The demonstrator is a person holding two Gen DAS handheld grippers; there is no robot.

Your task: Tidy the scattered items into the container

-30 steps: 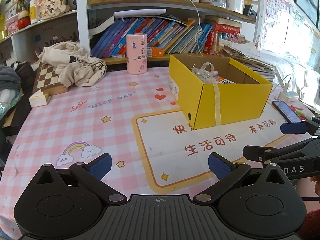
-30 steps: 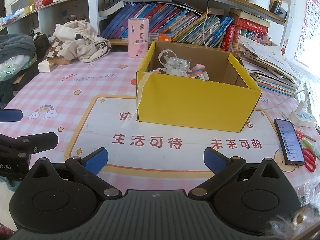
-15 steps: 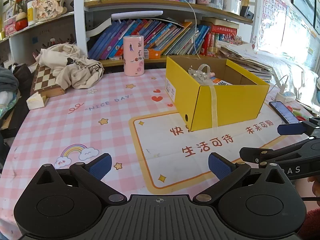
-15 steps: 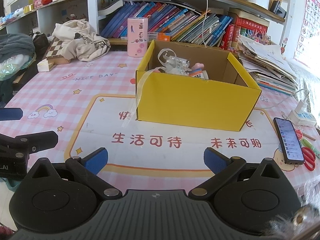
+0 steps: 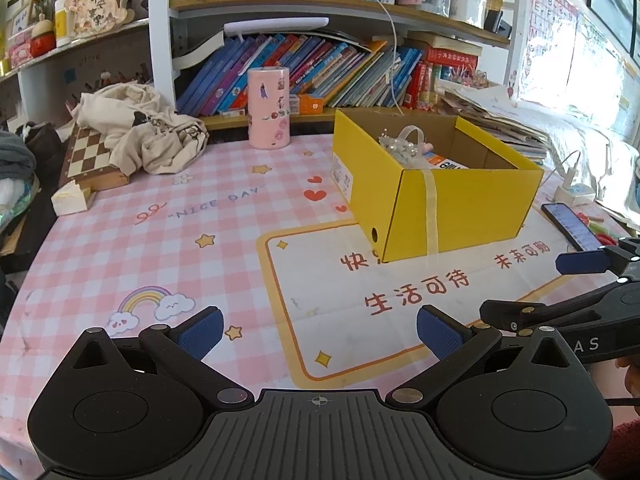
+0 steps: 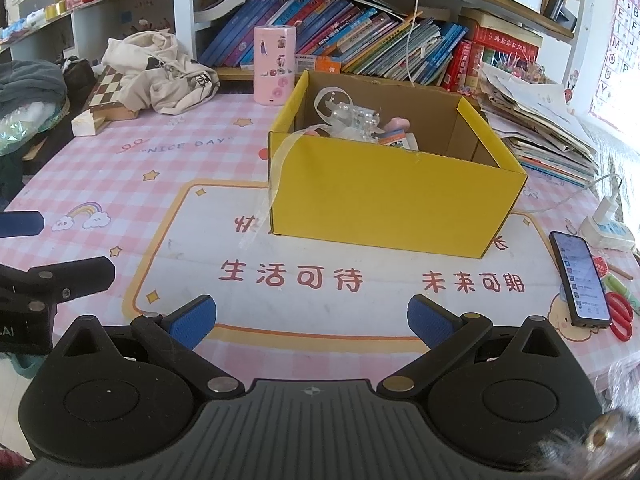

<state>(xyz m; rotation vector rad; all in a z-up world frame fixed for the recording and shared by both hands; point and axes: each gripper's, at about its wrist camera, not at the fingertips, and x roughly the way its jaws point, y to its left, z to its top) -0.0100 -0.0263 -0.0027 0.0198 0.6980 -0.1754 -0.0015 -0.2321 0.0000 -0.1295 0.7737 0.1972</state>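
Since a second ago the left gripper (image 5: pixel 318 330) has been drawn slightly back, so the yellow box (image 6: pixel 394 196) is seen a little farther off; nothing on the table has been shifted. Both the left gripper and the right gripper (image 6: pixel 312 314) are held spread wide and empty, short of the box's near wall. A ribbon (image 6: pixel 280 164) is draped over that box's corner, with small items (image 6: pixel 356 118) gathered inside it.
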